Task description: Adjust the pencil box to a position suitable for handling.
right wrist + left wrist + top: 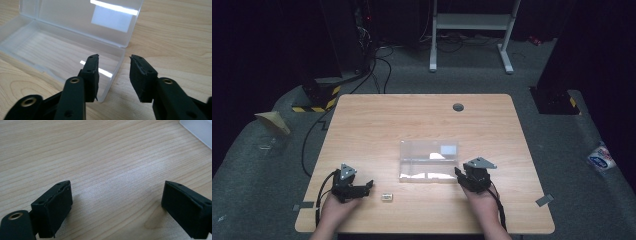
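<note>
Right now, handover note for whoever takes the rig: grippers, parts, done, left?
Left gripper: open, nothing between the jaws, low over the table.
Right gripper: open, jaws astride the near-right corner wall of the clear plastic box, not pressing on it.
Box lid is already up.
Small pale block lies on the table between the hands, outside the box.
Left, probably: put the block in, close the lid.

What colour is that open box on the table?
Clear, see-through plastic box; best in the right gripper view.
</note>
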Motion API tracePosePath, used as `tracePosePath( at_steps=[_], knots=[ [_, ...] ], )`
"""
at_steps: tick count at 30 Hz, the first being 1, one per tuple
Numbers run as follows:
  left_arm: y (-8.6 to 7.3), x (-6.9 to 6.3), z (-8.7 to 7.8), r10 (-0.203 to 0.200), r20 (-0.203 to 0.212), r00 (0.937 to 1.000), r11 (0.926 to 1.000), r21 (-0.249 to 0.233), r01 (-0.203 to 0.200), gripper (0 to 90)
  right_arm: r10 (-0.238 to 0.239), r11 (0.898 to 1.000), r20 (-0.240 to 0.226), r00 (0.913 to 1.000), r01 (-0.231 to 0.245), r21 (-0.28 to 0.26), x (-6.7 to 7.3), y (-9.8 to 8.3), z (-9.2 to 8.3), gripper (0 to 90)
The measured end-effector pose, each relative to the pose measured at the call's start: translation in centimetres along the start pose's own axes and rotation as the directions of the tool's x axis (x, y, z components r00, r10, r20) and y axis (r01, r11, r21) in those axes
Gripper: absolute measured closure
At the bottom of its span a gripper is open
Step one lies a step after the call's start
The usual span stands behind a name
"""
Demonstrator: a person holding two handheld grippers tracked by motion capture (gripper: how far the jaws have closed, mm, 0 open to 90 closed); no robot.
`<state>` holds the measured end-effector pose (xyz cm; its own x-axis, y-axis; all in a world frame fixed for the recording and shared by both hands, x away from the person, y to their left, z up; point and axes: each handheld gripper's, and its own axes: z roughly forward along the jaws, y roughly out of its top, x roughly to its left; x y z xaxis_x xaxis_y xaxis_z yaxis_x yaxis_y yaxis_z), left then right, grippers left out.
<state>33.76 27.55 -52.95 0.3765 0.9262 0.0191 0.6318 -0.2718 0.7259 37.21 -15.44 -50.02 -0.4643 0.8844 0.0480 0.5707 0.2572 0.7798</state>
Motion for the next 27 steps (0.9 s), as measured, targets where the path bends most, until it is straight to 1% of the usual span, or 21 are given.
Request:
tracePosePath(
  at_steps=[4, 6, 8, 9, 13, 15, 18, 19, 20, 22, 23, 24, 26, 27],
  knots=[
    [0.0, 0.0, 0.0, 0.000, 0.000, 1.0000, 1.0000, 0.000, 0.000, 9.9, 0.007, 1.000, -0.004, 1.0000, -0.007, -0.010, -0.7, 0.2, -0.5, 52.3],
    [0.0, 0.0, 0.0, 0.000, 0.000, 1.0000, 1.0000, 0.000, 0.000, 9.9, 0.007, 1.000, 0.003, 1.0000, -0.006, -0.019, -1.2, 0.3, -0.8, 51.4],
    [0.0, 0.0, 0.0, 0.002, 0.000, 1.0000, 1.0000, 0.002, -0.002, 9.9, 0.016, 1.000, 0.005, 0.9999, -0.016, -0.021, -1.6, 0.3, -1.1, 50.4],
    [0.0, 0.0, 0.0, 0.000, 0.000, 1.0000, 1.0000, 0.000, 0.000, 9.9, 0.009, 1.000, 0.013, 0.9999, -0.009, -0.025, -1.9, 0.2, -1.3, 50.2],
    [0.0, 0.0, 0.0, 0.004, -0.003, 1.0000, 1.0000, 0.002, -0.004, 9.9, 0.008, 1.000, 0.034, 0.9994, -0.007, -0.030, -3.1, -0.1, -2.0, 48.9],
    [0.0, 0.0, 0.0, -0.004, 0.001, 1.0000, 1.0000, 0.000, 0.004, 9.9, 0.003, 1.000, 0.047, 0.9989, -0.002, -0.031, -3.6, -0.3, -2.3, 48.3],
    [0.0, 0.0, 0.0, -0.005, 0.000, 1.0000, 1.0000, 0.000, 0.005, 10.0, -0.016, 1.000, 0.087, 0.9961, 0.018, -0.022, -4.7, -0.9, -2.8, 47.0],
    [0.0, 0.0, 0.0, -0.005, -0.001, 1.0000, 1.0000, -0.001, 0.005, 10.0, -0.017, 1.000, 0.101, 0.9947, 0.019, -0.017, -5.1, -1.1, -3.0, 46.0],
    [0.0, 0.0, 0.0, -0.006, -0.001, 1.0000, 1.0000, -0.001, 0.006, 10.2, -0.016, 1.000, 0.113, 0.9935, 0.017, -0.007, -5.7, -1.6, -3.2, 43.9],
    [0.0, 0.0, 0.0, -0.007, 0.000, 1.0000, 1.0000, -0.001, 0.007, 10.3, -0.016, 1.000, 0.120, 0.9927, 0.016, 0.002, -6.3, -1.9, -3.4, 42.1],
    [0.0, 0.0, 0.0, -0.008, 0.000, 1.0000, 1.0000, -0.002, 0.008, 10.4, -0.008, 1.000, 0.127, 0.9918, 0.006, 0.013, -6.9, -2.4, -3.5, 41.0],
    [0.0, -0.1, 0.0, -0.011, 0.001, 0.9999, 0.9999, -0.003, 0.011, 10.5, -0.013, 1.000, 0.136, 0.9906, 0.011, 0.017, -7.3, -2.7, -3.7, 40.5],
    [0.0, -0.1, 0.0, -0.009, 0.004, 1.0000, 0.9999, -0.005, 0.009, 11.1, 0.000, 1.000, 0.140, 0.9902, -0.004, 0.026, -7.9, -3.4, -3.9, 38.9],
    [-0.1, -0.1, -0.1, -0.004, 0.007, 1.0000, 1.0000, -0.006, 0.004, 12.4, -0.001, 0.999, 0.140, 0.9901, -0.004, 0.034, -8.2, -3.8, -3.9, 38.3]
  ],
)
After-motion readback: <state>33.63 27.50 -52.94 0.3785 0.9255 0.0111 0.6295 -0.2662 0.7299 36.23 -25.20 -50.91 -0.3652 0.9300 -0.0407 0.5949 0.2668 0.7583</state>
